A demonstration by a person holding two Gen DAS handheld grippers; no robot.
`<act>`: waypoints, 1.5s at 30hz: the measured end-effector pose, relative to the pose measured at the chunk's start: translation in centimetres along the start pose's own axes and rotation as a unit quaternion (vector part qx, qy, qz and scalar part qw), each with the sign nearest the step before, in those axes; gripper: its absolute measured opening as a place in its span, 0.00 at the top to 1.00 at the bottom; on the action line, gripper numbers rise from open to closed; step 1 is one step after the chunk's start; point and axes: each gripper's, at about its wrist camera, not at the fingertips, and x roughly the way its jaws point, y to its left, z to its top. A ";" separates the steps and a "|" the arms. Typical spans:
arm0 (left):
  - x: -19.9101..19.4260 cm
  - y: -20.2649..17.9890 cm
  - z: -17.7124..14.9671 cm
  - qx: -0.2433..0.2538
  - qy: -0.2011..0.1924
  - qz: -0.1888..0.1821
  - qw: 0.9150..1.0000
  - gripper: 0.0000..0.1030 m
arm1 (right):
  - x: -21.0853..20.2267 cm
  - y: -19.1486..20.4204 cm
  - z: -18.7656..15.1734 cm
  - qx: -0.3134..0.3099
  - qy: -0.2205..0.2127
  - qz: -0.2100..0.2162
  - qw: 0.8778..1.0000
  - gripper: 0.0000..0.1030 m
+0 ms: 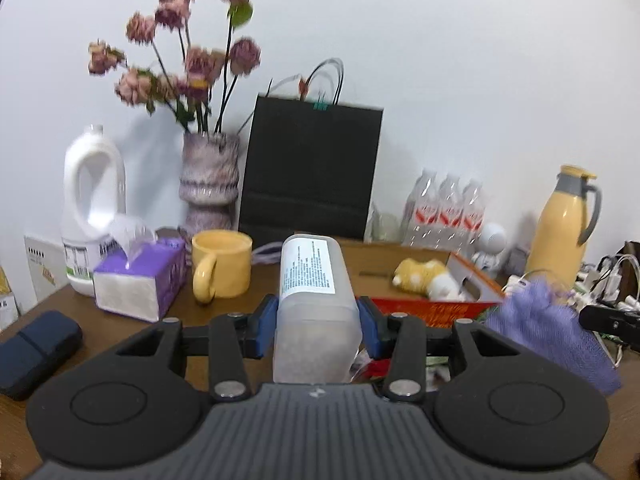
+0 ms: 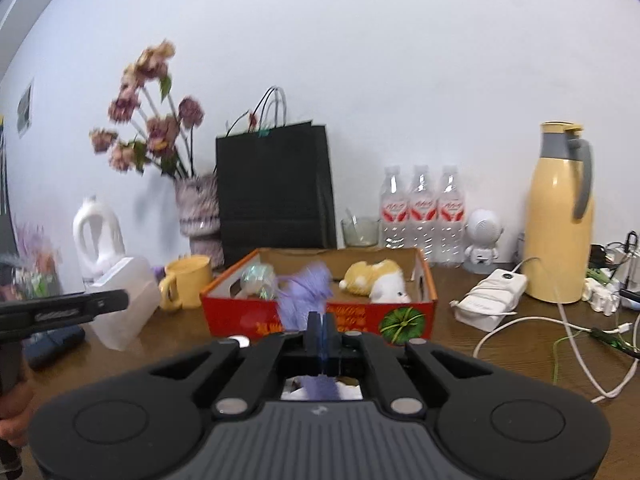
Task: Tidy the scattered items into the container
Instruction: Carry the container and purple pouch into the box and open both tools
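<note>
A: Pads first: what have the blue ones on the left gripper (image 1: 319, 330) got?

B: They press both sides of a frosted plastic bottle (image 1: 316, 304) with a white printed label, lying along the fingers, its far end pointing at the wall, off the table (image 1: 200, 312).

A: Right gripper (image 2: 321, 330)?

B: Jaws fully together, pinching a purple mesh cloth (image 2: 304, 296). It bunches above the fingertips and hangs below them, blurred, in front of the box (image 2: 320, 320).

A: What's in the box?

B: It's red cardboard with a watermelon print. Inside lie a yellow-and-white plush (image 2: 376, 280) and a shiny ball (image 2: 258, 278) at the left end.

A: Poses?

B: Both grippers point slightly downward toward the box, left one beside the right, near the box's left end.

A: Around them?

B: A yellow mug (image 1: 220, 268), tissue box (image 1: 140, 284) and vase (image 1: 210, 180) behind.
</note>
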 end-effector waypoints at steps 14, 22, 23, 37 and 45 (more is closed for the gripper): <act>-0.4 -0.8 -0.1 0.014 -0.002 -0.017 1.000 0.58 | 0.0 -5.4 -4.1 0.083 0.132 -0.015 0.988 0.45; 0.4 -2.0 -2.3 0.015 0.031 -0.035 0.999 0.58 | 0.8 -2.9 -7.9 0.047 0.170 -0.053 0.983 0.43; 0.4 -2.2 -2.5 0.017 0.033 -0.036 0.999 0.58 | 1.3 -2.4 -7.9 0.031 0.174 -0.061 0.982 0.43; -1.2 -2.8 -2.8 0.032 0.025 -0.049 0.998 0.58 | -0.1 -0.8 -7.4 -0.002 0.135 -0.063 0.989 0.99; 1.8 -3.1 3.1 0.024 -0.002 -0.095 0.995 0.57 | -1.1 -1.4 2.6 -0.023 0.026 -0.020 0.999 0.99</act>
